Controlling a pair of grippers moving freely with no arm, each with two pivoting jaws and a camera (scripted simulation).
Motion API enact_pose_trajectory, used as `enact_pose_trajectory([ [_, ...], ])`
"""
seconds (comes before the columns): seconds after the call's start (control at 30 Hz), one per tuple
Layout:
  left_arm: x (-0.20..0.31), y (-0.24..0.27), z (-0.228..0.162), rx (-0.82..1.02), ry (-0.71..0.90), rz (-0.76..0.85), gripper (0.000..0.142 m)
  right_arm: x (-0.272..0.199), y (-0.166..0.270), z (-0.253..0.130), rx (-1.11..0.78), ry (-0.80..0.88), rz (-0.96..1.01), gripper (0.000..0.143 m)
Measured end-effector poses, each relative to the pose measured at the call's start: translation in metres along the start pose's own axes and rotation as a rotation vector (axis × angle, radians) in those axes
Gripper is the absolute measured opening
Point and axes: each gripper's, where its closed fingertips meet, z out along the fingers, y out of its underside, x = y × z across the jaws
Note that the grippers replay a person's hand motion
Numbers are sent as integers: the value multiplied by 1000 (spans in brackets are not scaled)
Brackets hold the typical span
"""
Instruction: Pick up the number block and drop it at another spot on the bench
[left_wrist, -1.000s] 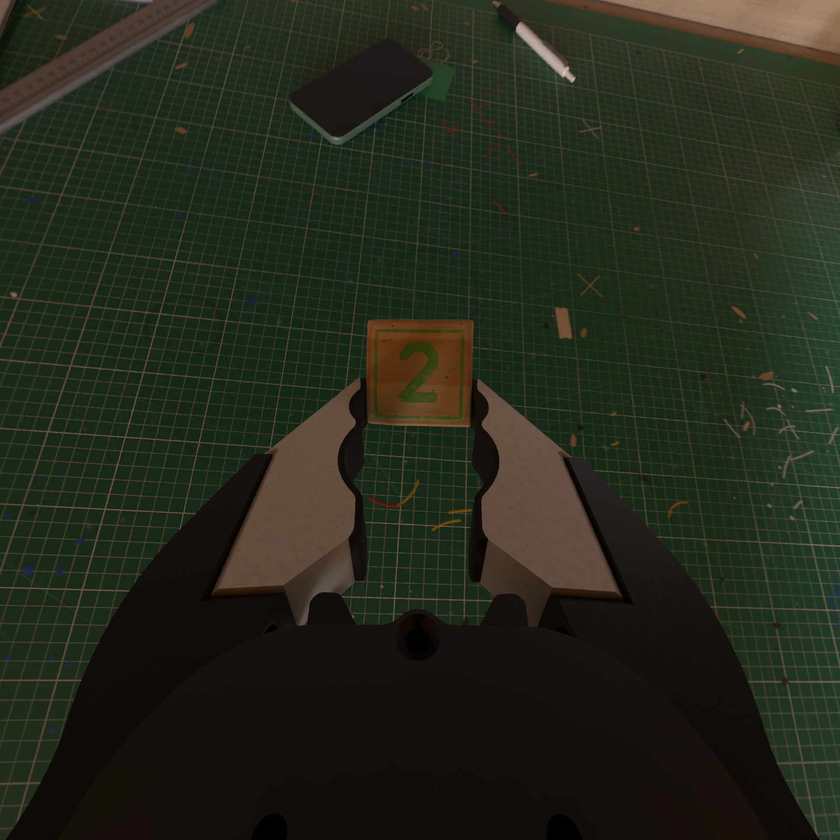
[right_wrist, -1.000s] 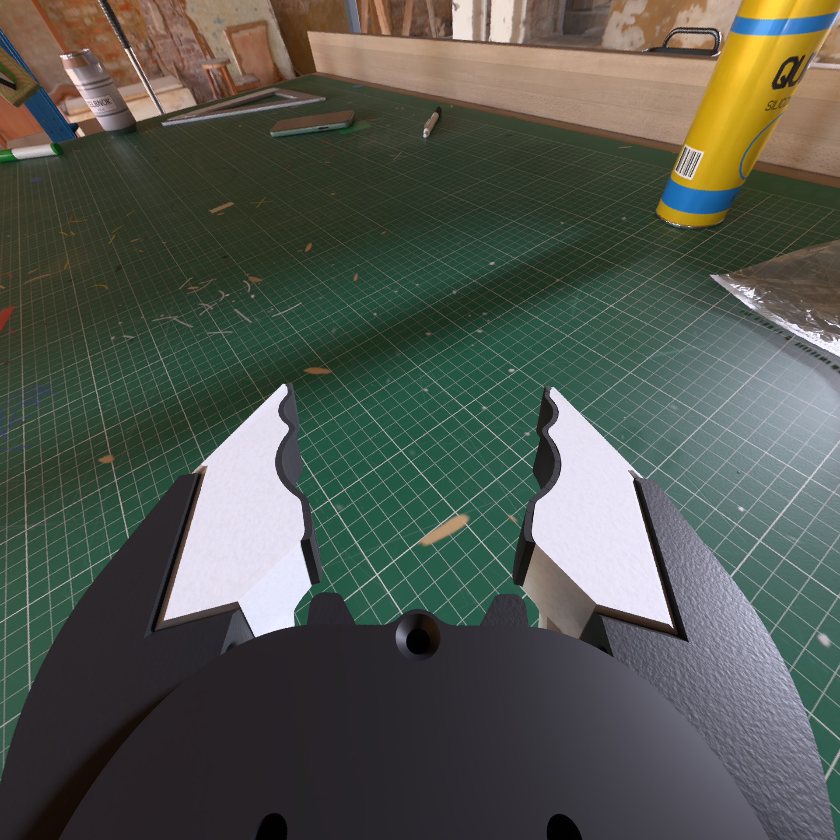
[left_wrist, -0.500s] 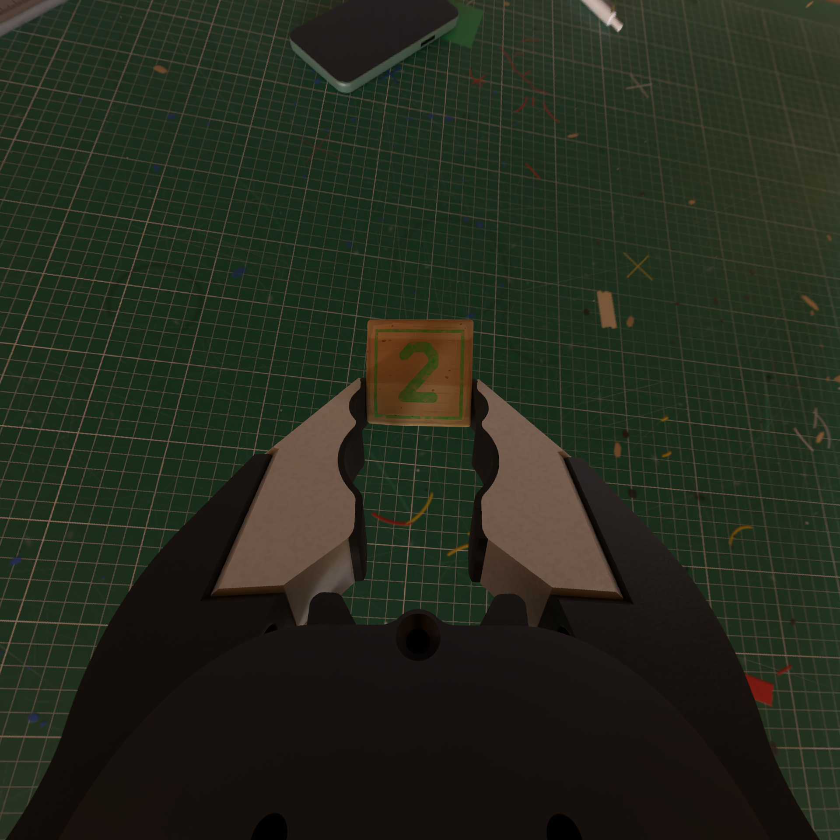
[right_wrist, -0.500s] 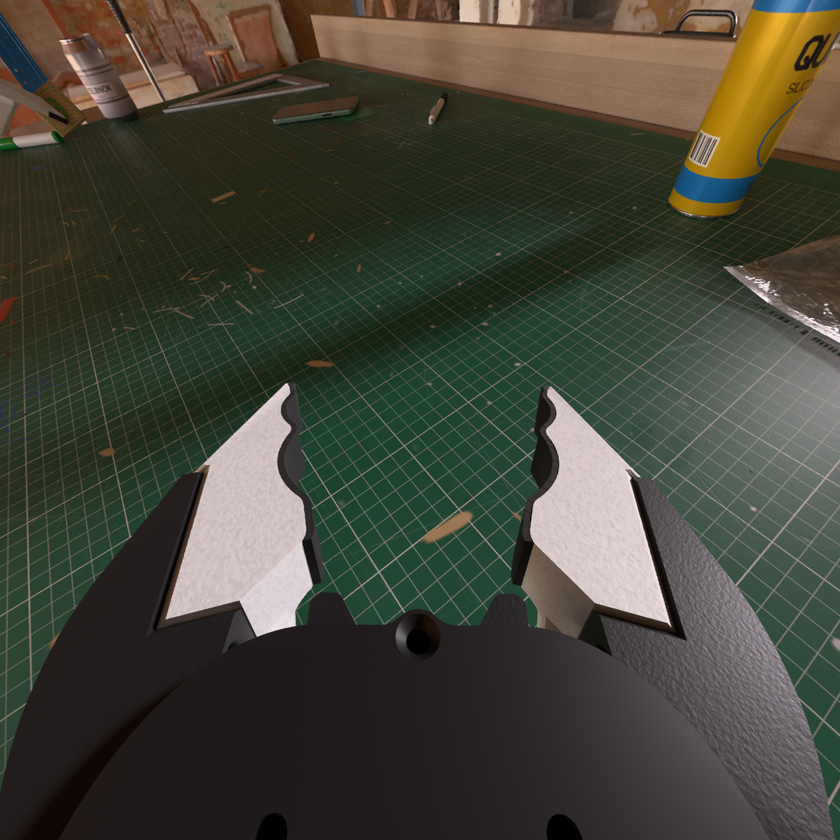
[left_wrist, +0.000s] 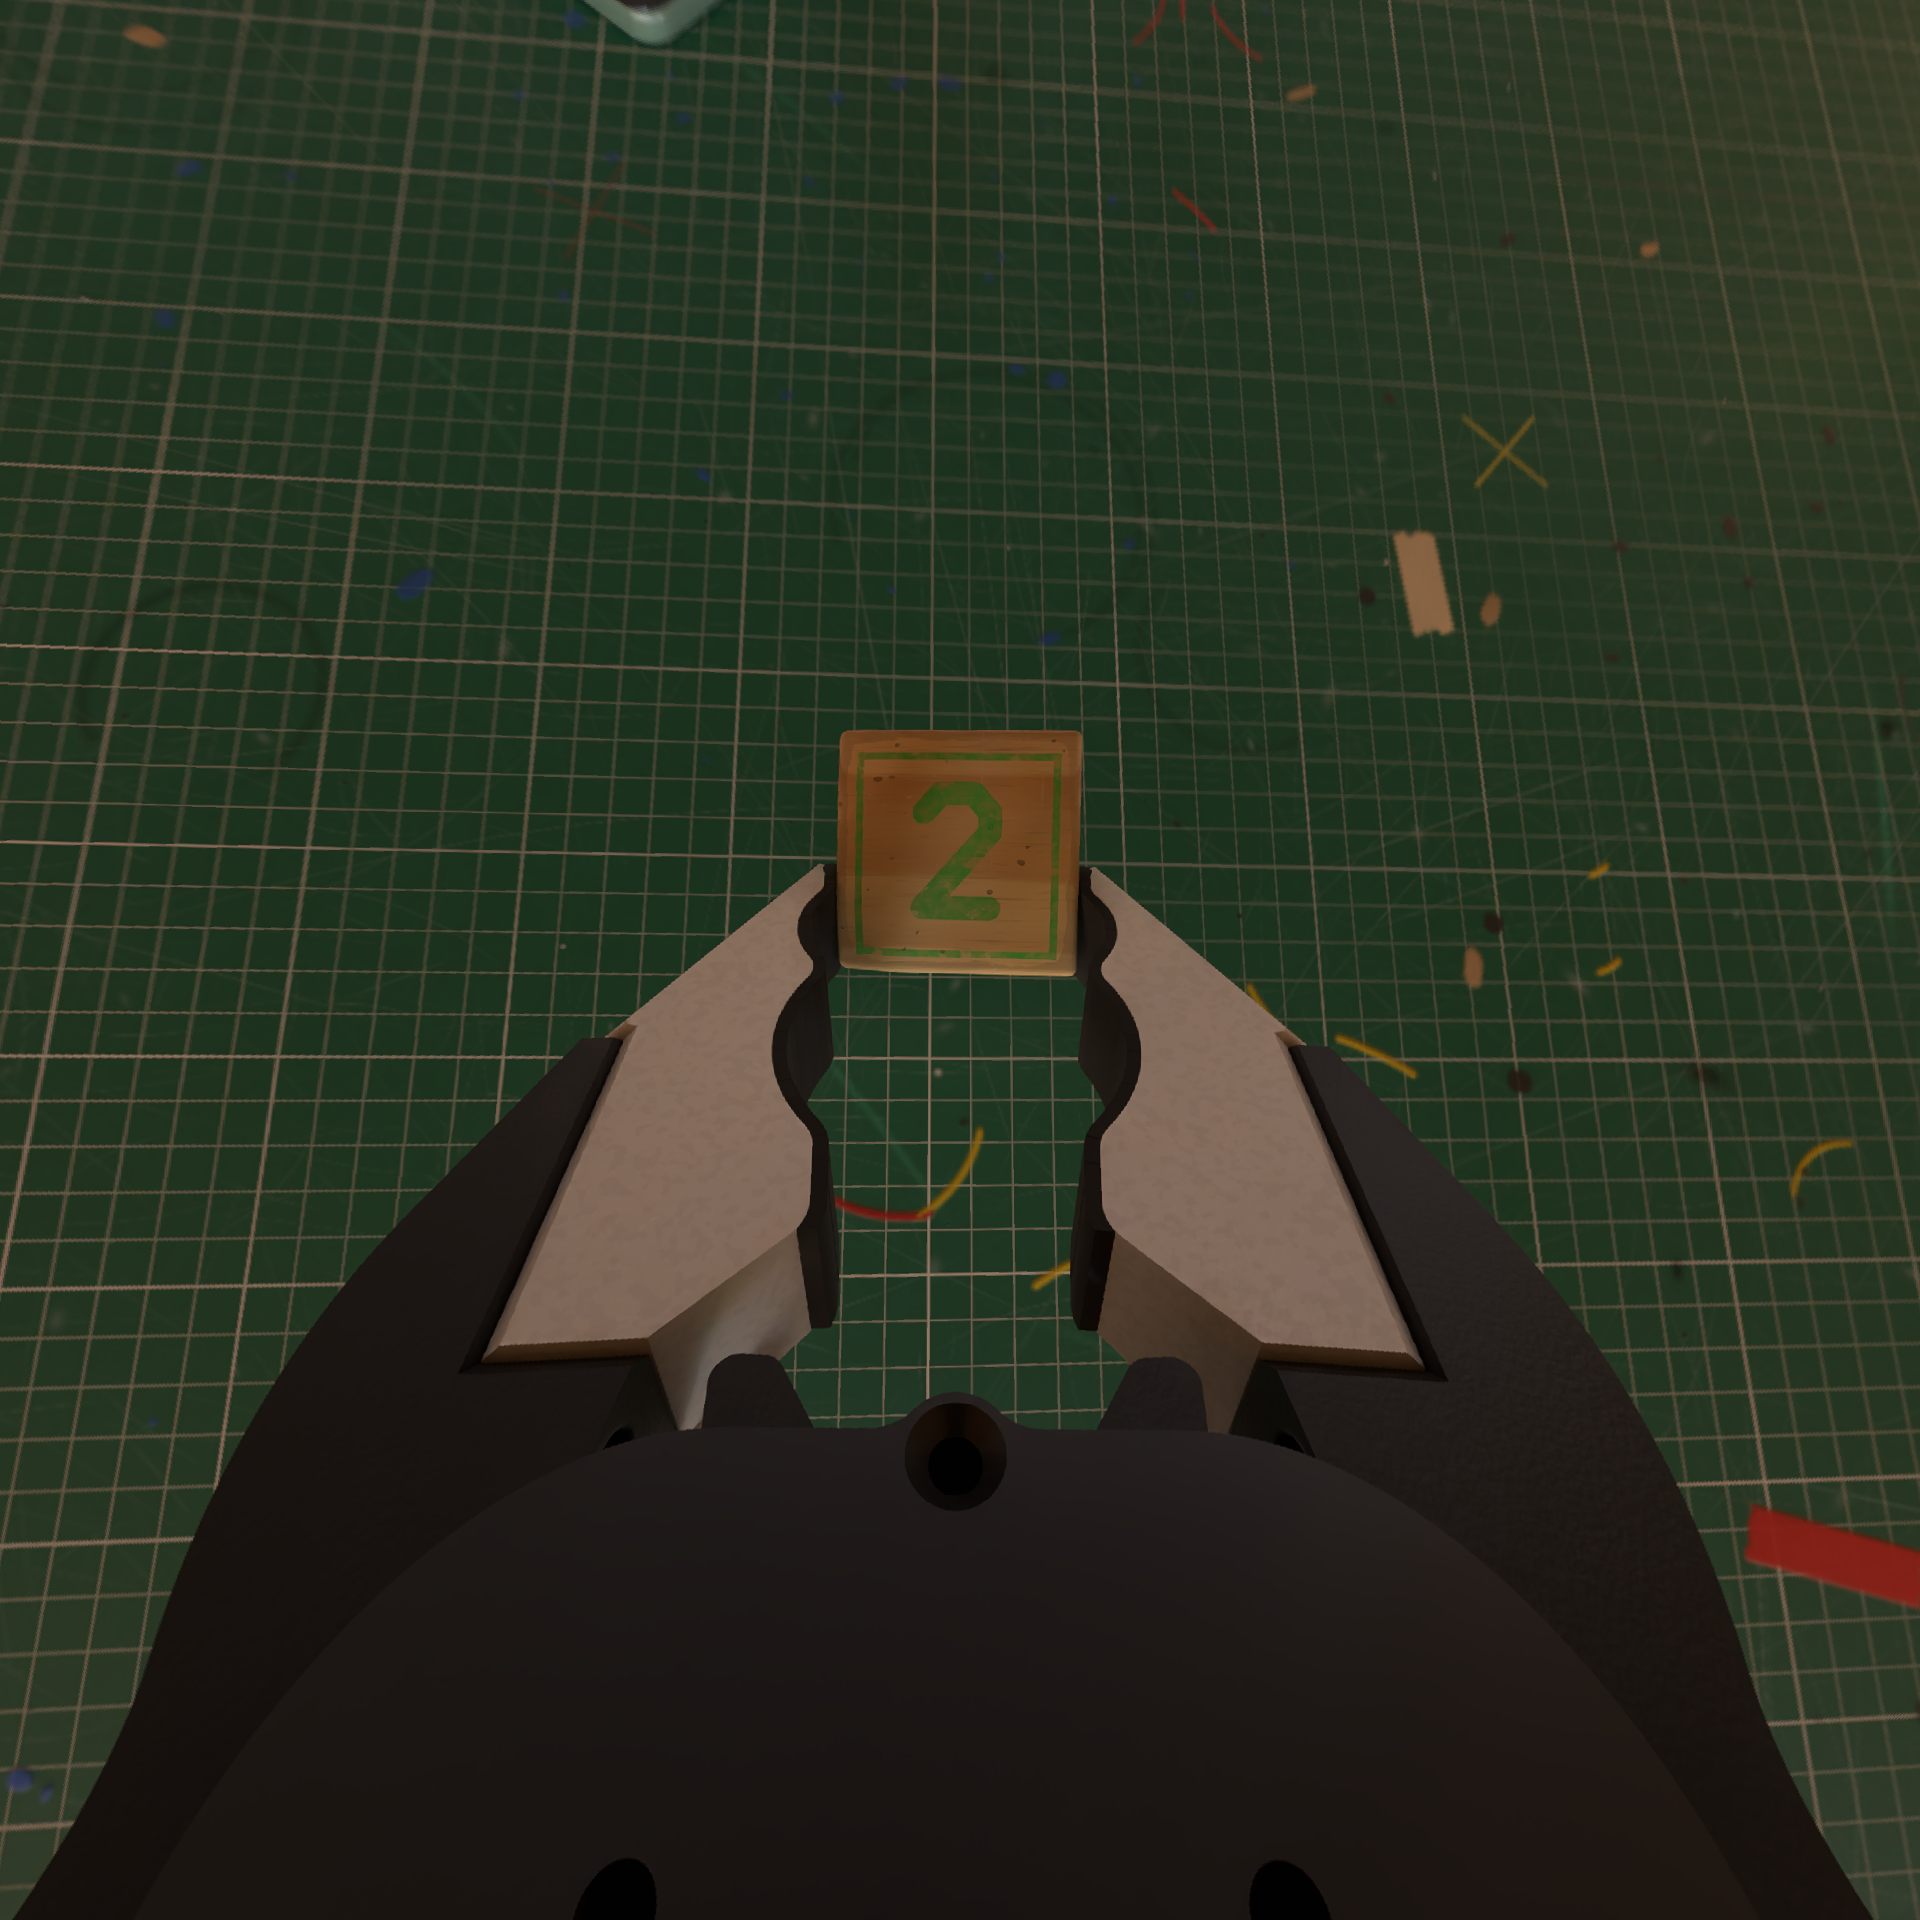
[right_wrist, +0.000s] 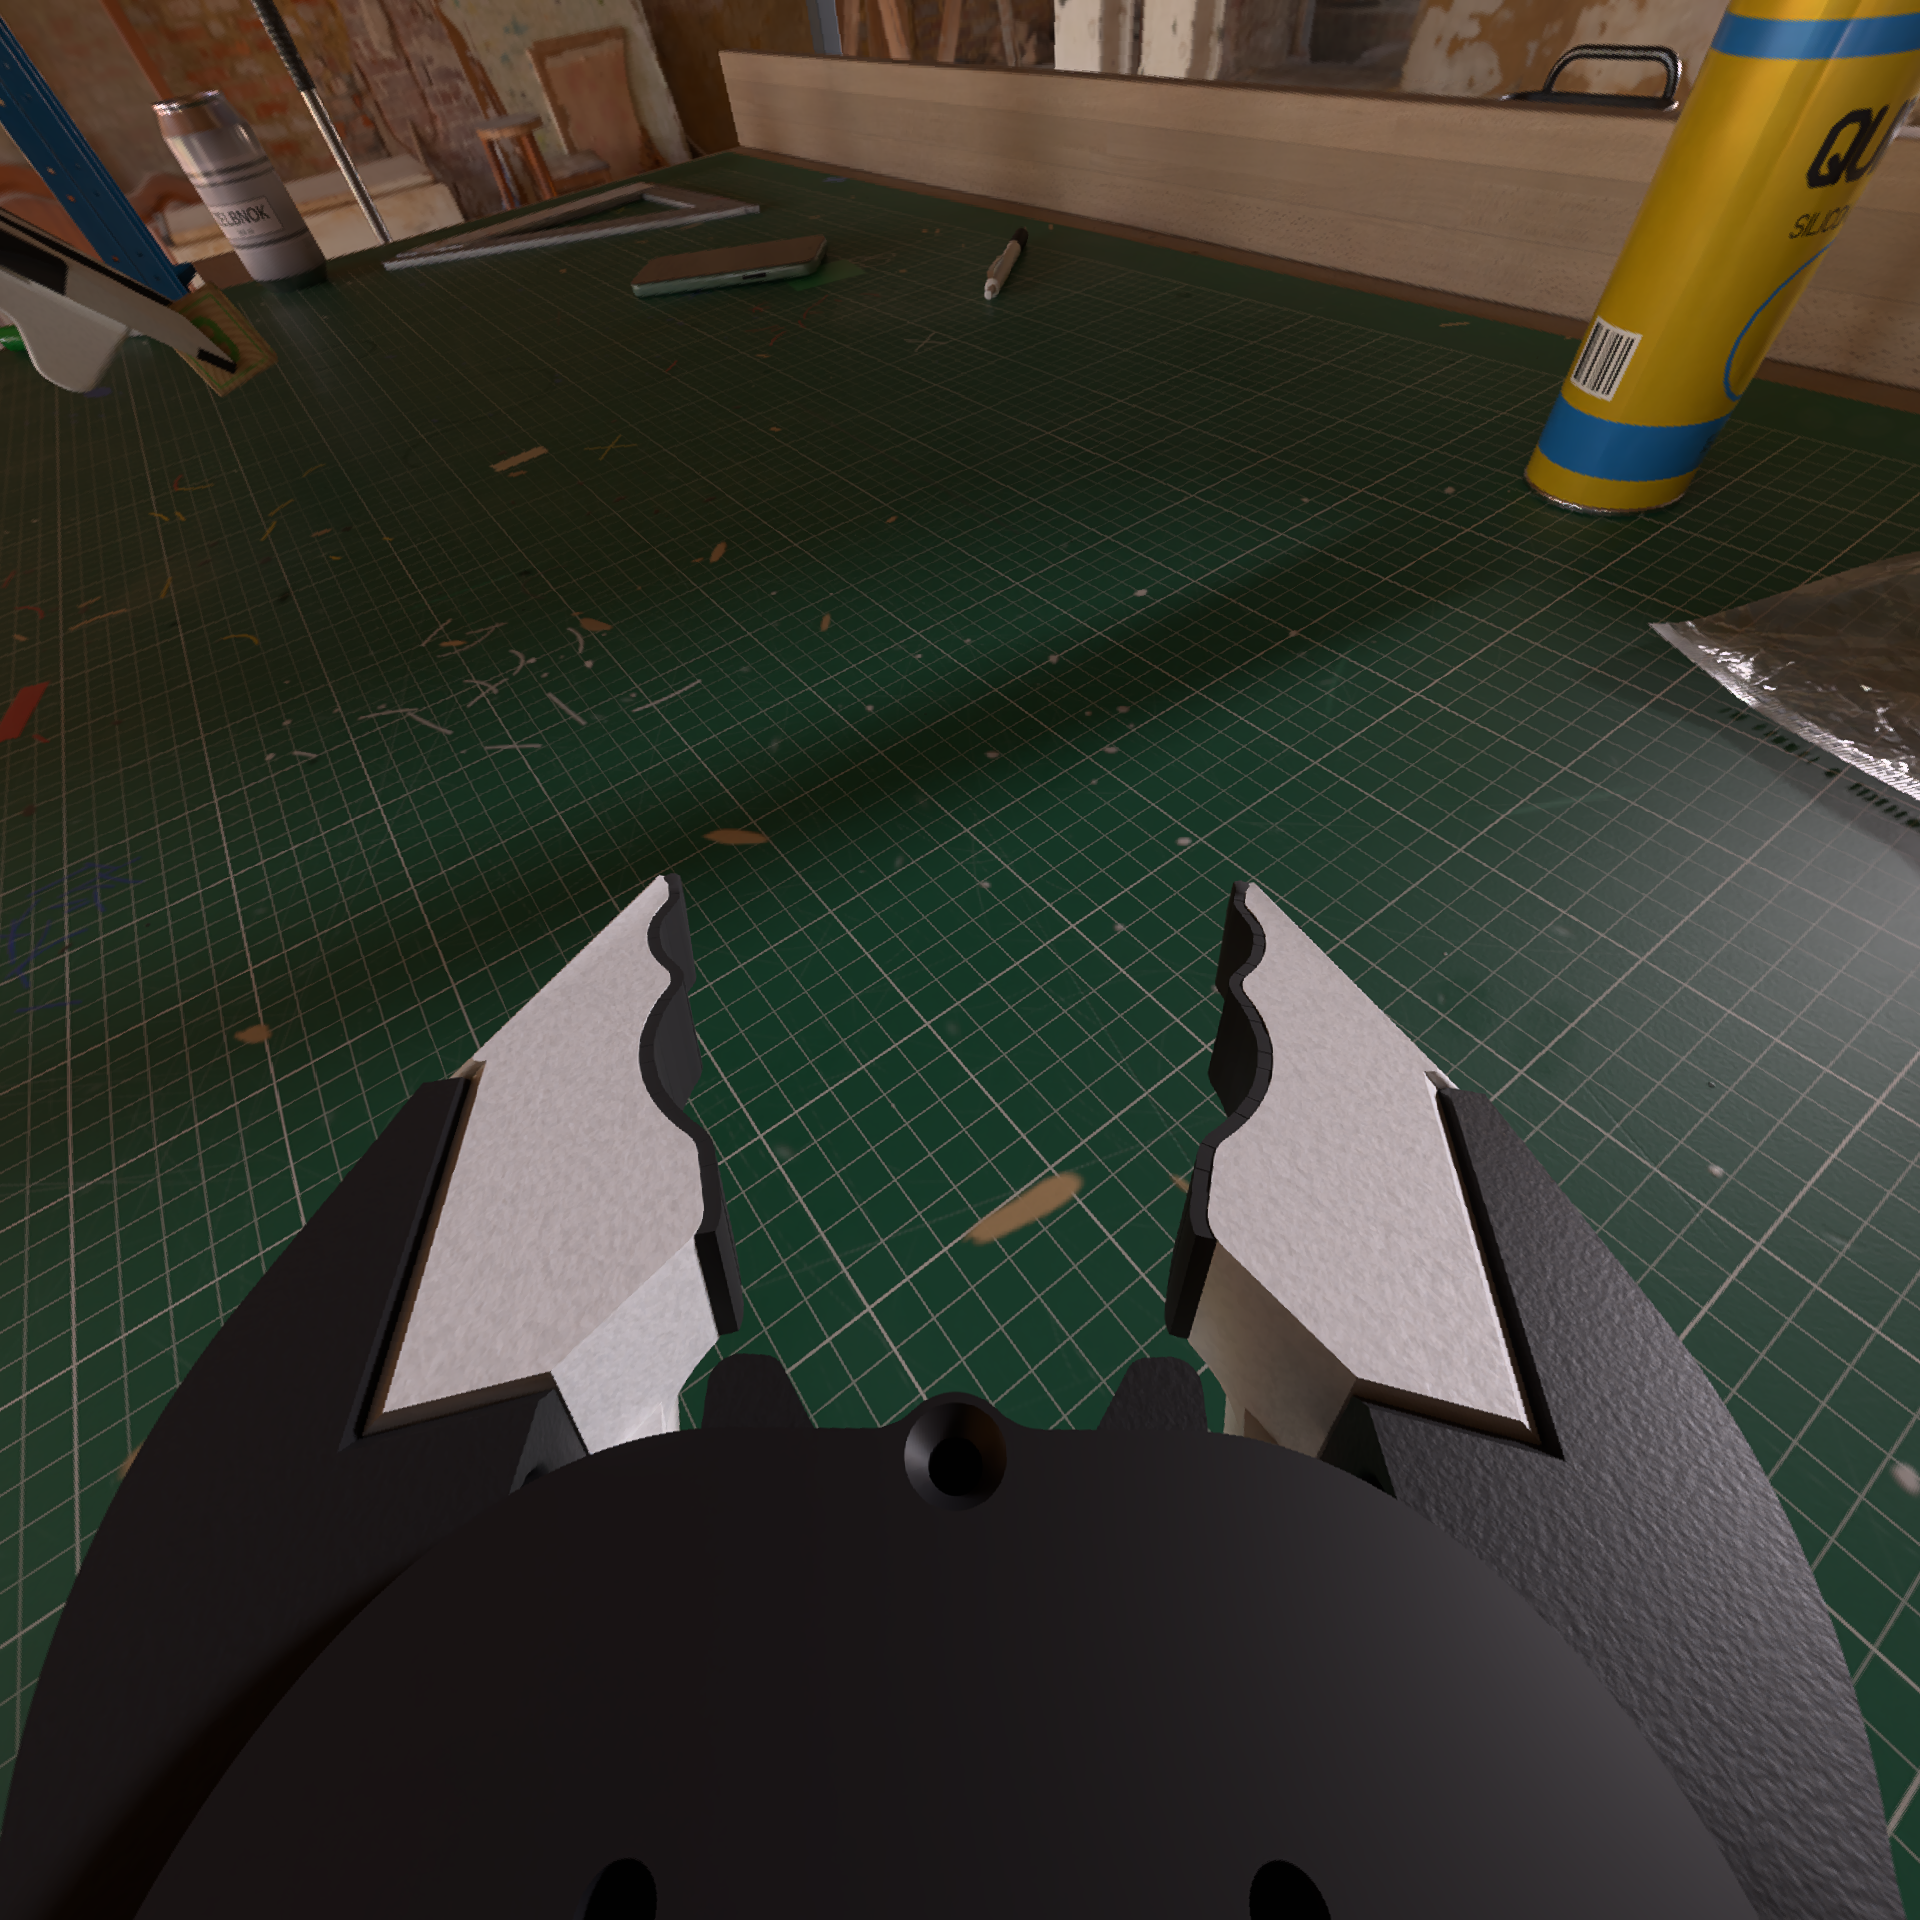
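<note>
The wooden number block (left_wrist: 960, 852), with a green figure and green border, is pinched between the fingertips of my left gripper (left_wrist: 958, 883), which is shut on it over the green cutting mat (left_wrist: 416, 520). How high it hangs above the mat I cannot tell. In the right wrist view the left gripper (right_wrist: 94, 312) and the block (right_wrist: 223, 338) show at the far left, tilted down toward the mat. My right gripper (right_wrist: 956, 888) is open and empty, low over the mat near the front.
A phone (right_wrist: 732, 265), a pen (right_wrist: 1003, 265) and a metal square (right_wrist: 582, 218) lie at the back. A yellow and blue tube (right_wrist: 1704, 281) stands back right, a foil sheet (right_wrist: 1829, 675) lies right, a grey can (right_wrist: 239, 197) stands back left. A wooden board (right_wrist: 1195, 135) closes the far edge.
The left gripper, still holding the block, has moved closer to the mat; the phone has slid to the top edge of its view. It now shows in the right wrist view. The right gripper stays open.
</note>
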Motion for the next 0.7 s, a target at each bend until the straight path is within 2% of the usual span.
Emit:
enact_pose_trajectory([
  [0.37,2,14,9,-21,-8,158,45,-1,-2,0,12,-5,0,102],
  [0.57,-5,29,17,-113,-85,182,53,-2,-4,-1,22,-8,-1,102],
  [0.7,-4,28,19,-116,-97,177,52,-3,-6,-1,32,-14,6,101],
])
